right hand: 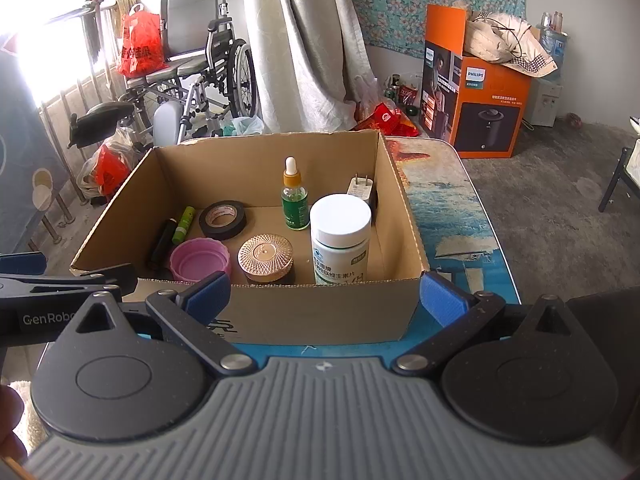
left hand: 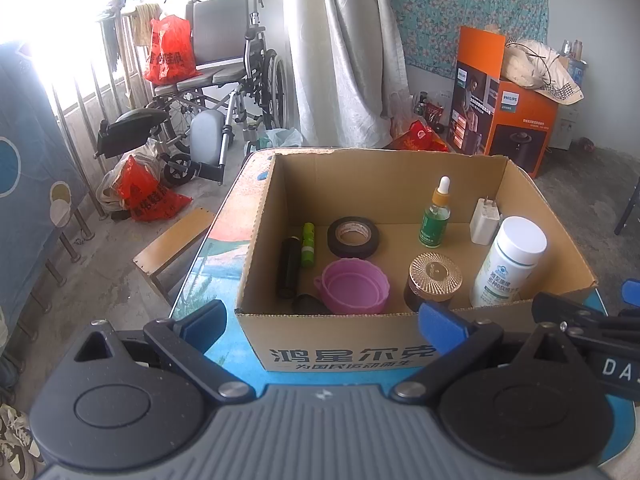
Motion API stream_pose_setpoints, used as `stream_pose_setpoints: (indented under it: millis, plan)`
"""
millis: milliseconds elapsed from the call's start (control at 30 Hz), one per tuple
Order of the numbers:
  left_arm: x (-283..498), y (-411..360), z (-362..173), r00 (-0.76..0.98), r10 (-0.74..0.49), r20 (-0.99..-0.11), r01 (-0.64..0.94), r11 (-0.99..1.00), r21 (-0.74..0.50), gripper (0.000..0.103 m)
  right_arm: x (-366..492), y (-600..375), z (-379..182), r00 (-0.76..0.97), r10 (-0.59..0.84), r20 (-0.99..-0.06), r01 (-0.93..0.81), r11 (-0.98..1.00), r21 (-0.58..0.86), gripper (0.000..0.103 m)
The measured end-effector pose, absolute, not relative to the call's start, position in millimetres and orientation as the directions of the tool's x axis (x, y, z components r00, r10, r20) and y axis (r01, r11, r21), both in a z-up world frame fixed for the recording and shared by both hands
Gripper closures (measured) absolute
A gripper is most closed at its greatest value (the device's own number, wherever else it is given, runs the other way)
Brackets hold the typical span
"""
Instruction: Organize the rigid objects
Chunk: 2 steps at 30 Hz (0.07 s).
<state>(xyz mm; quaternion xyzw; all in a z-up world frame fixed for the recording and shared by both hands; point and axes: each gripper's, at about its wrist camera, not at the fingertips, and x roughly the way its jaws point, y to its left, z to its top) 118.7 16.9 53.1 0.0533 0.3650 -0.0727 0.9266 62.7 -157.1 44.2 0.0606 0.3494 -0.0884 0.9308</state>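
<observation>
The left gripper (left hand: 326,318) is spread wide, nothing between its blue pads (left hand: 442,322). The right gripper (right hand: 326,294) gapes equally wide and empty, level beside the left

- Daylight glares through a barred window (right hand: 60,60) at left.
- A wheelchair (right hand: 200,60) stands beside grey curtains (right hand: 304,40).
- A floral cloth (right hand: 432,4) covers the wall above bare concrete floor (right hand: 540,192).

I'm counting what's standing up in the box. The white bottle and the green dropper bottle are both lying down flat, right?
Not quite. The white bottle and the green dropper bottle are both standing upright in the cardboard box. The right wrist view shows it best.
</observation>
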Motion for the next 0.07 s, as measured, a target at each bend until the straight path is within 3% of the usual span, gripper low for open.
stream_pose_setpoints:
  millis: [67]
  plan:
    - [118.8, 16.7, 53.3, 0.723, -0.097, -0.684, 0.174, 0.984, 0.044, 0.0, 62.3, -158.5, 42.8, 0.739, -0.122, -0.663, 0.209, 0.977, 0.053, 0.001]
